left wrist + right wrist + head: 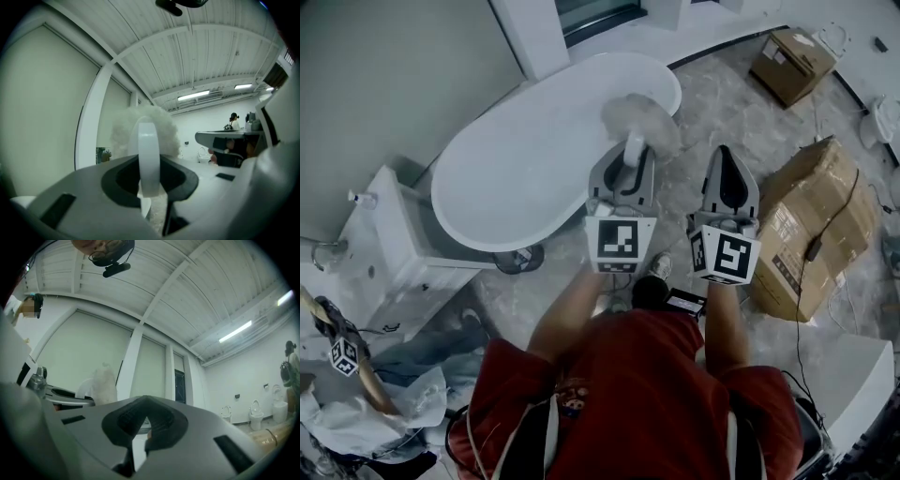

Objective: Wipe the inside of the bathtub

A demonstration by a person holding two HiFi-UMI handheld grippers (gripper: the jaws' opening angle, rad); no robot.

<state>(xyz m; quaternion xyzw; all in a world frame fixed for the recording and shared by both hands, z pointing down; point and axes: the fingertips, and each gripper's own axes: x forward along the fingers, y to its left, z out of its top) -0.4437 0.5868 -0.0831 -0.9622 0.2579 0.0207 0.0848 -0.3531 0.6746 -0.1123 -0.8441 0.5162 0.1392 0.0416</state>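
Observation:
A white oval bathtub (534, 159) stands on the marble floor ahead of me. My left gripper (623, 178) is shut on the white handle of a fluffy white duster (639, 120), whose head hovers over the tub's right rim. In the left gripper view the duster (145, 126) rises upright between the jaws. My right gripper (729, 183) is held beside the left one, over the floor to the right of the tub, shut with nothing in it. The right gripper view shows the jaws (143, 430) closed and the duster (104, 383) at the left.
Cardboard boxes (816, 225) (792, 64) lie on the floor to the right and far right. A white cabinet with a tap (384, 234) sits left of the tub. A white block (853, 375) stands at the lower right. Cloths and clutter (366, 412) lie lower left.

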